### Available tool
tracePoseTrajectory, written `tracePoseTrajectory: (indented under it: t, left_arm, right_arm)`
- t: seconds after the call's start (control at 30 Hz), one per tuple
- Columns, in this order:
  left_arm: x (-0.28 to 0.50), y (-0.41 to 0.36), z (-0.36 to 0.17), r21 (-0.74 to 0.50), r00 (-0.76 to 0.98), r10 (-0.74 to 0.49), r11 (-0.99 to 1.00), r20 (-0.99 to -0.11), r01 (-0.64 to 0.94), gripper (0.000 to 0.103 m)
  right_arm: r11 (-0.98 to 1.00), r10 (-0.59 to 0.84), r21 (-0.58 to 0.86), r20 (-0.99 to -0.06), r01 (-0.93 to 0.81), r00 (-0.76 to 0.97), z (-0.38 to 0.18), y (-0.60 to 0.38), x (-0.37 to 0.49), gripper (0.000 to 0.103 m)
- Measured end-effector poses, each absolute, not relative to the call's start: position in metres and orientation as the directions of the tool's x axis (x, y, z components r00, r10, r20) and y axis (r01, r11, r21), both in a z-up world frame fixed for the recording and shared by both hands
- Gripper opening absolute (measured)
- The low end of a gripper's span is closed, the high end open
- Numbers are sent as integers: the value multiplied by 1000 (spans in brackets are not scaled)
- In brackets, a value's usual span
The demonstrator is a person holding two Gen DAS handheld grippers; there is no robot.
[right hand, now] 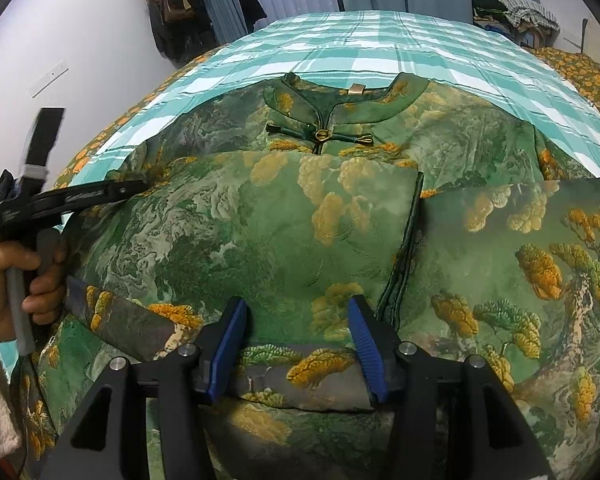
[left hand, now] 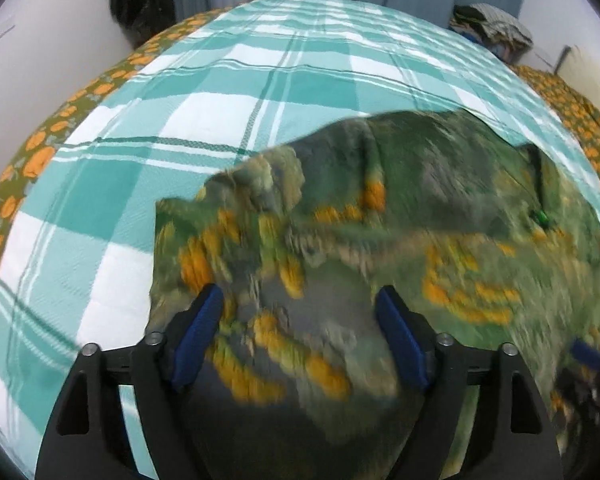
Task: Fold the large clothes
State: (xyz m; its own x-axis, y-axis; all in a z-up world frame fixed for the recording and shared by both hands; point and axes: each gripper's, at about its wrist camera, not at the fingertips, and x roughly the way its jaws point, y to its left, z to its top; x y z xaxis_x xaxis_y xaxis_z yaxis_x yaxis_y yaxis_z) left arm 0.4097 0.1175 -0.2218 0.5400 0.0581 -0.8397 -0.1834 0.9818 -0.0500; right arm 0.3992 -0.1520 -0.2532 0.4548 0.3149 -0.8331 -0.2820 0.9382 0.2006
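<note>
A green brocade garment (right hand: 260, 220) with orange and gold trees lies on the teal-and-white checked bedcover (right hand: 380, 40). Its collar (right hand: 340, 100) with a knot fastening points to the far side. Both sides are folded inward over the front. My right gripper (right hand: 298, 306) hovers low over the near part, jaws apart, with a folded sleeve end (right hand: 304, 372) lying between its blue pads. My left gripper (left hand: 298, 296) is open wide over the garment (left hand: 380, 200), which is blurred in that view. A hand (right hand: 16, 280) holds the left gripper (right hand: 132, 188) at the garment's left edge.
The checked bedcover (left hand: 220, 100) lies over an olive sheet with orange flowers (left hand: 40, 160) that shows along the bed's edges. A pile of clothes (left hand: 492, 24) sits at the far right corner. Dark clothing (right hand: 176, 20) hangs on the white wall beside blue curtains.
</note>
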Motion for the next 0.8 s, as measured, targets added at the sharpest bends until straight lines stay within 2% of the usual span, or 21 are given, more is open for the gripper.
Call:
tracePoseTrajectory:
  t: [0.13,0.33,0.5,0.7,0.8]
  left_arm:
    - [379,108,-211,-39,532,38,990,-846,-132,88]
    - [316,87,-193,-45,525,-7,997,-851,-60,89]
    - [245,61,-186,-33,539,-32,999,-842,9,89]
    - [177,35,-206,-90,501,-87,996,-861,19,90]
    - [160,27,-214,-65,517,-63,998,-853,14,99]
  right_arm:
    - [941,291,174,-852,-290,434,-247,-149,399,54]
    - [953,278,192,-861,-232,427,-219,-169,374,54]
    - [952,274,174,-853,-253,445,-201,-197,306,54]
    - [969,198,107,-876,-223,440,-213,-225,210,54]
    - [976,167,76,-864,-204,476,-213,-231,173,57]
